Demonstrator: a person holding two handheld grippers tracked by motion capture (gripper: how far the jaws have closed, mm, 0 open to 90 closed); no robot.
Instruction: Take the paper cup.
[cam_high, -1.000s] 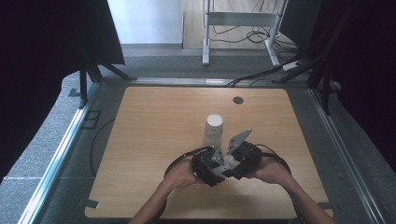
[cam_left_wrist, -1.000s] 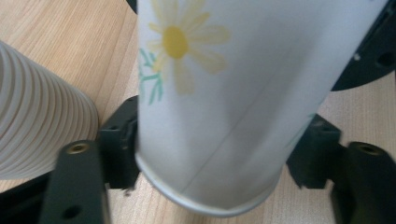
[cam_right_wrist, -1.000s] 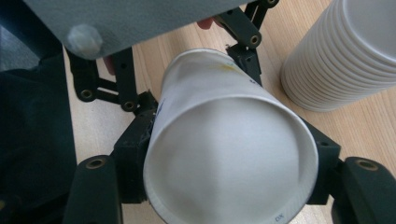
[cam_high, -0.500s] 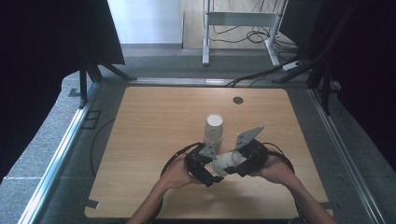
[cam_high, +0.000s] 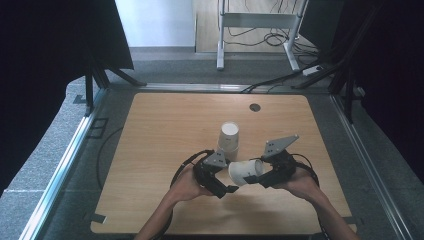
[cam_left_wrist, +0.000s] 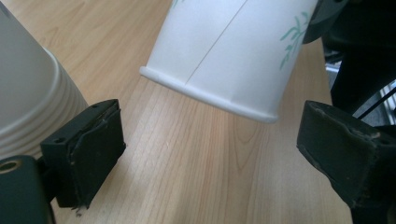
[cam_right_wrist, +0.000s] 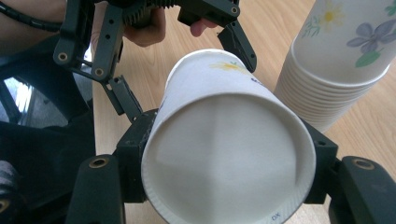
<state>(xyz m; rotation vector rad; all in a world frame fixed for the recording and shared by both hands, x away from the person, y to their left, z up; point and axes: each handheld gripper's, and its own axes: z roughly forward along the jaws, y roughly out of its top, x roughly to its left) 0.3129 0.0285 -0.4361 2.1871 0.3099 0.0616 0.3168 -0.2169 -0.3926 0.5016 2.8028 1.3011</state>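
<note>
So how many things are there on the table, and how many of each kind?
Single paper cup, lying sideways in the right gripper: 1
Stack of paper cups, upside down (cups in it too close to count): 1
Grippers, counting the left gripper too: 2
Small dark round spot on the table: 1
Total: 5

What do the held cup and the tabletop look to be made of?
Held cup: apparently thin white paper, matte, with a rolled rim, a side seam and printed flowers. Tabletop: light wood or wood-look laminate, smooth with a faint sheen and straight grain lines; which one is unclear.
</note>
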